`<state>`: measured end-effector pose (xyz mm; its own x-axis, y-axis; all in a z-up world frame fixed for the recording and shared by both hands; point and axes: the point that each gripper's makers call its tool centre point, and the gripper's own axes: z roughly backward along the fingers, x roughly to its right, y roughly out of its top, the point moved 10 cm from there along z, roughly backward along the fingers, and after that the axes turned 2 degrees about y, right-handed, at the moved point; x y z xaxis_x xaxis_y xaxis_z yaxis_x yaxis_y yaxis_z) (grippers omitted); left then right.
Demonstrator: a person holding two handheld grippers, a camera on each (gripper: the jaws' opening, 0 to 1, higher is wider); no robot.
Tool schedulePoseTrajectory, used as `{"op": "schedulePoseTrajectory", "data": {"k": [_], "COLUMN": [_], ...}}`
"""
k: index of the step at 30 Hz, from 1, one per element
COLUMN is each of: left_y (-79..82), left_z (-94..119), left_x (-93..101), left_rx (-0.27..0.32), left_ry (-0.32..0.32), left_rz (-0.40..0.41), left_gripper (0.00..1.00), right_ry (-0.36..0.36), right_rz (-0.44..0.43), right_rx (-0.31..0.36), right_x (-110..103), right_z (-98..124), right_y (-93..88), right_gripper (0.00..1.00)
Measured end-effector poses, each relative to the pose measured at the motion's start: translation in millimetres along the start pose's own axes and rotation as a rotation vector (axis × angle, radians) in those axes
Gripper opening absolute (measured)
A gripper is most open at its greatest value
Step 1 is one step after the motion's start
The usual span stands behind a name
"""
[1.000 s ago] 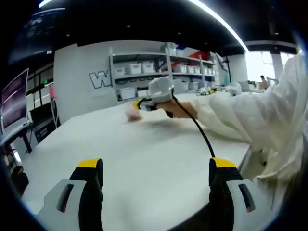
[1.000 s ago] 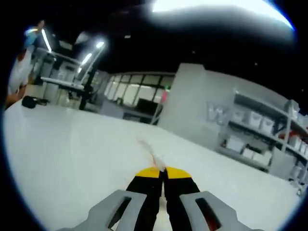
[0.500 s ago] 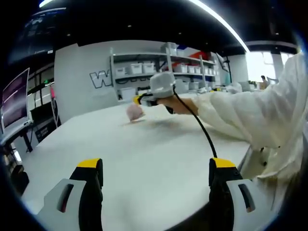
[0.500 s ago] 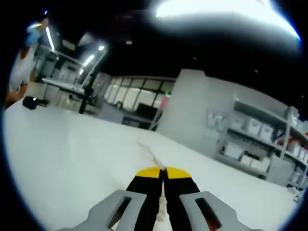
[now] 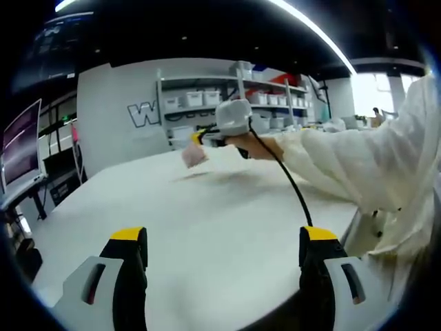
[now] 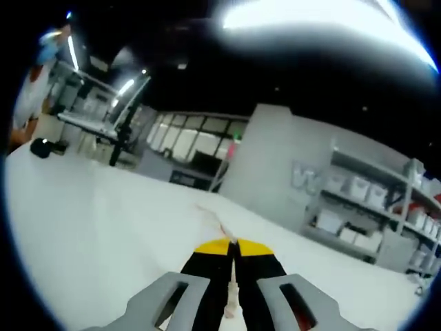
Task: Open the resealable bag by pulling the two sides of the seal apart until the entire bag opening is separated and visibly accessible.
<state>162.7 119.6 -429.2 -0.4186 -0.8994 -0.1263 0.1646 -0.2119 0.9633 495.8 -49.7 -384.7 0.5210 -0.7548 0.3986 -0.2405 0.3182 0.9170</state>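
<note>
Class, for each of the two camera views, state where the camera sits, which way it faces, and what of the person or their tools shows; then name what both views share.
Left gripper view: rides on the left gripper, jaws wide apart, facing across the white table toward the shelves; the person's sleeve and right gripper holding the bag show.
Right gripper view: rides on the right gripper, jaws shut on the bag, facing over the table toward a grey wall.
Shared: table, bag, shelves, right gripper.

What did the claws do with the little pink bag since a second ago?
The right claw, shut on the pink bag, lifted it up off the white table; a second ago the bag was touching the tabletop. Nothing was let go. The left claw stayed open and low near the table's near edge, holding nothing.
</note>
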Motion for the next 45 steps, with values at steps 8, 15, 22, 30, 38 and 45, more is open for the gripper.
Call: {"op": "schedulePoseTrajectory", "data": {"k": [8, 15, 22, 30, 38, 45], "left_y": [1.2, 0.4, 0.1, -0.3, -0.7, -0.7], "left_z": [0.2, 0.6, 0.8, -0.2, -0.1, -0.3], "left_x": [0.3, 0.4, 1.3, 2.1, 2.0, 2.5], "left_rx": [0.002, 0.001, 0.001, -0.001, -0.001, 0.0], "left_ry": [-0.001, 0.002, 0.001, -0.001, 0.002, 0.002], "left_rz": [-0.006, -0.006, -0.007, -0.008, -0.006, -0.006], "left_gripper": [0.9, 0.9, 0.9, 0.9, 0.9, 0.9], "right_ry": [-0.005, -0.013, -0.013, -0.015, -0.014, -0.009], "right_rz": [0.005, 0.011, 0.022, 0.038, 0.052, 0.057], "right_rx": [0.018, 0.042, 0.041, 0.057, 0.075, 0.091], "right_x": [4.3, 9.6, 11.4, 14.5, 16.1, 15.8], "right_z": [4.9, 8.1, 11.1, 17.7, 24.9, 33.5], "right_y": [6.3, 13.3, 13.4, 18.9, 23.9, 27.0], "right_gripper": [0.0, 0.0, 0.0, 0.0, 0.0, 0.0]}}
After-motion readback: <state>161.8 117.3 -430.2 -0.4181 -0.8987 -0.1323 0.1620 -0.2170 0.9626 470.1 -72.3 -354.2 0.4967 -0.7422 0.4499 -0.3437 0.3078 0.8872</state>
